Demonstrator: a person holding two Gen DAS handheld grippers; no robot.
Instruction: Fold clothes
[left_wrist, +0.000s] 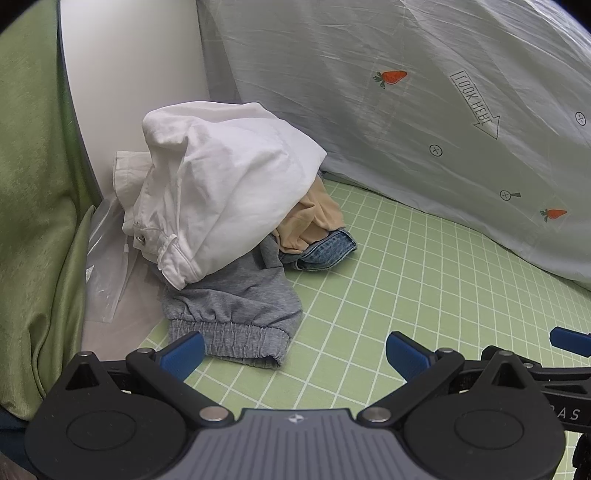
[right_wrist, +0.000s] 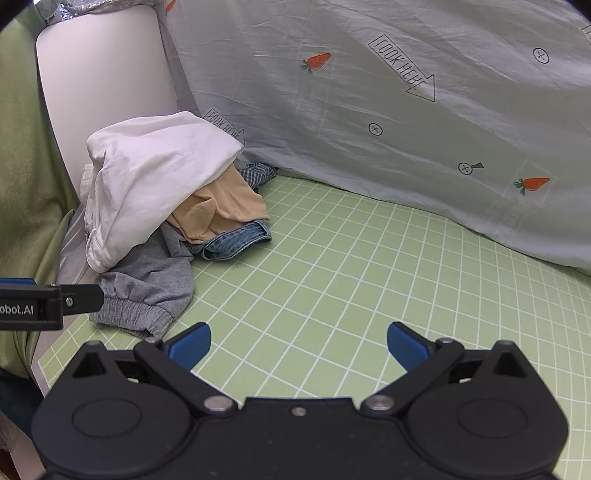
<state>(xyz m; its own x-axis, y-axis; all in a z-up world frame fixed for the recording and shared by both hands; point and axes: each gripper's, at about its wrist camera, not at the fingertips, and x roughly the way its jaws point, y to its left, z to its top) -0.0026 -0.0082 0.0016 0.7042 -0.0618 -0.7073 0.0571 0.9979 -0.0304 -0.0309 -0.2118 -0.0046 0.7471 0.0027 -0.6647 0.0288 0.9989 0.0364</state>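
Hovering low over the green mat (right_wrist: 332, 280), left claw (left_wrist: 293, 354) and right claw (right_wrist: 299, 345) wide apart, empty, clothes pile (left_wrist: 229, 206) ahead

Unfolded clothes heap on green grid mat (left_wrist: 406, 277), all places relative to the mat. White garment (left_wrist: 221, 192) on top, crumpled and mounded, snap button and hem showing at its lower left, at mat's far-left corner. Grey sweatpants (left_wrist: 236, 306) under it, elastic cuff spread flat toward mat's near-left edge. Tan garment (left_wrist: 310, 218) bunched beneath the white one's right side. Blue denim piece (left_wrist: 325, 251) folded, poking out onto the mat below the tan. Blue checked fabric (right_wrist: 258, 173) behind the heap, at mat's far edge.
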